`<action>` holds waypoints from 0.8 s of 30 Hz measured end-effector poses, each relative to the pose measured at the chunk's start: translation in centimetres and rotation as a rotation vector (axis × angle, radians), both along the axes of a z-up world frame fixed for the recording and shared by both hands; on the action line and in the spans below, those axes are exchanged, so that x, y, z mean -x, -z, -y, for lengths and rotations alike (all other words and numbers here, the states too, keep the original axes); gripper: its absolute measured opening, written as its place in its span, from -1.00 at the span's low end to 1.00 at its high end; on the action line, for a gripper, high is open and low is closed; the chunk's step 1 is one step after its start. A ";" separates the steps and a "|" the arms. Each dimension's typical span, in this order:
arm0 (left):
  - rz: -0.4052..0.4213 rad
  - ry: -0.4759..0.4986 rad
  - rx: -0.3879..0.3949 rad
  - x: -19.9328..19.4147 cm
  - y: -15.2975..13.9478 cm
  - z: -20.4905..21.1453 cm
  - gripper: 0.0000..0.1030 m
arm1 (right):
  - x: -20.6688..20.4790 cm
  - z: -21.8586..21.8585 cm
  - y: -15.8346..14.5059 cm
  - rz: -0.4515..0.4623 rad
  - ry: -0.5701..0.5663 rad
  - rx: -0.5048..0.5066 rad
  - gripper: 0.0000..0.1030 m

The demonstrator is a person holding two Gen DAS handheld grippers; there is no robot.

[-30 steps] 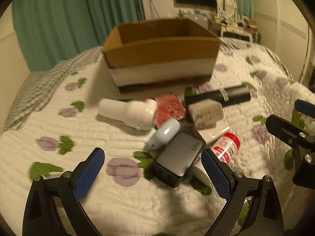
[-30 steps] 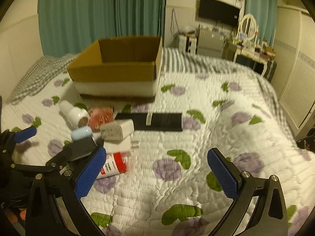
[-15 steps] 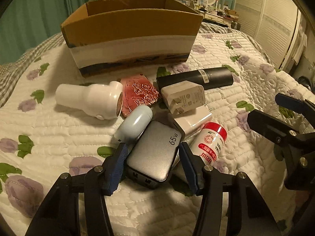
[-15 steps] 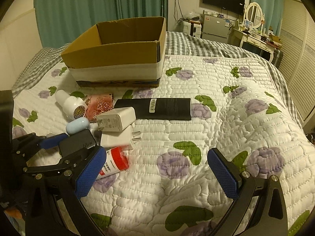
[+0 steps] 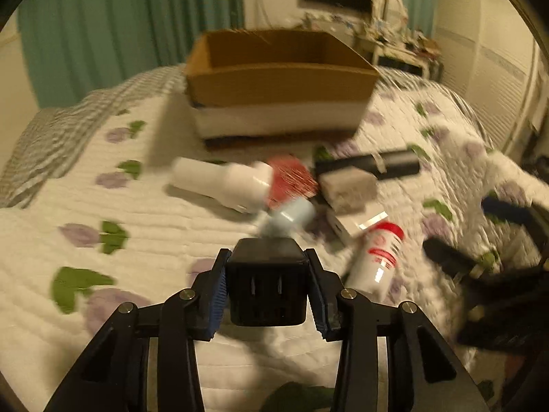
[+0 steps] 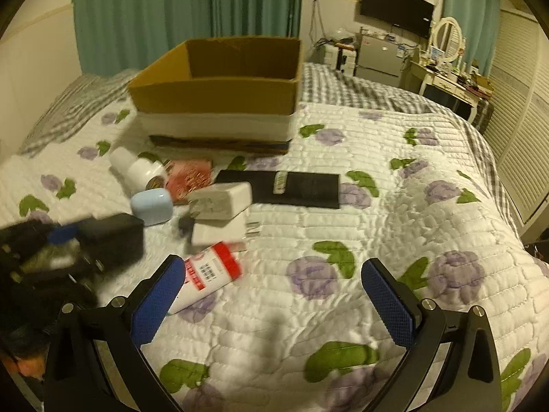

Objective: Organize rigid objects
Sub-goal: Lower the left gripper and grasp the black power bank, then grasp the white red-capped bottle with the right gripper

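Observation:
My left gripper (image 5: 267, 276) has its jaws closing on a dark grey charger block (image 5: 267, 295); both blue pads press its sides and it hangs just above the quilt. From the right wrist view the same charger (image 6: 113, 240) shows at the left, blurred. A brown cardboard box (image 5: 274, 79) stands open at the back. Left on the quilt are a white bottle with a red cap (image 6: 209, 274), a light blue case (image 6: 151, 206), two white adapters (image 6: 219, 199), a long black box (image 6: 302, 189), a white shaver (image 6: 137, 168) and a red card (image 6: 188, 178). My right gripper (image 6: 271, 285) hovers open, holding nothing.
The bed carries a white quilt (image 6: 377, 223) with purple flowers. Green curtains (image 6: 171, 10) hang behind the box. A dresser with a mirror (image 6: 446, 48) and a television stand beyond the bed's far right. Bare quilt stretches to the right of the pile.
The left gripper went from wide open, closed around the grey charger and lifted it off the pile. The right gripper has stayed open in about the same place.

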State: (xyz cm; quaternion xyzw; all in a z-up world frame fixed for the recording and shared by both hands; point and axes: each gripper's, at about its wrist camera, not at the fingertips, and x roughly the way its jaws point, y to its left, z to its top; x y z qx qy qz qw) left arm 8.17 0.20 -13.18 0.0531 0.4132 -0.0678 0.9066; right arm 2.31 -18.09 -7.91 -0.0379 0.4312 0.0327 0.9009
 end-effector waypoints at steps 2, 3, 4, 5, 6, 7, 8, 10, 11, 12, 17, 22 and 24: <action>0.027 -0.027 -0.003 0.1 -0.4 -0.7 -0.19 | -0.5 -0.6 0.8 -0.042 0.002 -0.017 0.99; 0.029 -0.031 0.005 0.0 -0.5 -0.8 -0.19 | -0.9 -0.9 1.3 -0.072 0.007 -0.042 0.98; 0.027 -0.031 0.023 0.0 -0.6 -1.1 -0.19 | -1.1 -1.1 1.8 -0.090 0.012 -0.057 0.91; 0.026 -0.030 0.032 -0.2 -0.5 -1.1 -0.19 | -1.6 -1.3 2.4 -0.119 0.018 -0.079 0.80; 0.027 -0.030 0.042 -0.1 -0.6 -1.3 -0.19 | -1.9 -1.5 3.0 -0.140 0.021 -0.093 0.75; 0.030 -0.030 0.048 -0.3 -0.6 -1.2 -0.19 | -2.2 -1.8 3.6 -0.162 0.022 -0.114 0.74; 0.031 -0.030 0.057 -0.4 -0.6 -1.3 -0.19 | -2.6 -2.0 4.1 -0.178 0.023 -0.151 0.74; 0.036 -0.035 0.077 -0.3 -0.8 -1.7 -0.19 | -3.0 -2.7 4.5 -0.200 0.018 -0.172 0.60; 0.037 -0.040 0.083 -0.3 -0.9 -2.0 -0.19 | -3.3 -3.3 4.9 -0.213 0.003 -0.174 0.56; 0.039 -0.045 0.085 -0.3 -0.9 -2.1 -0.19 | -3.5 -3.7 5.2 -0.217 -0.001 -0.174 0.54; 0.046 -0.044 0.089 -0.1 -1.1 -2.1 -0.19 | -3.1 -4.3 5.1 -0.185 -0.029 -0.135 0.29; 0.072 -0.037 0.069 0.5 -1.7 -1.6 -0.19 | -1.9 -4.4 3.5 -0.124 -0.090 -0.112 0.04; 0.085 -0.035 0.052 0.9 -2.0 -1.2 -0.19 | -1.4 -4.3 2.9 -0.106 -0.111 -0.123 -0.04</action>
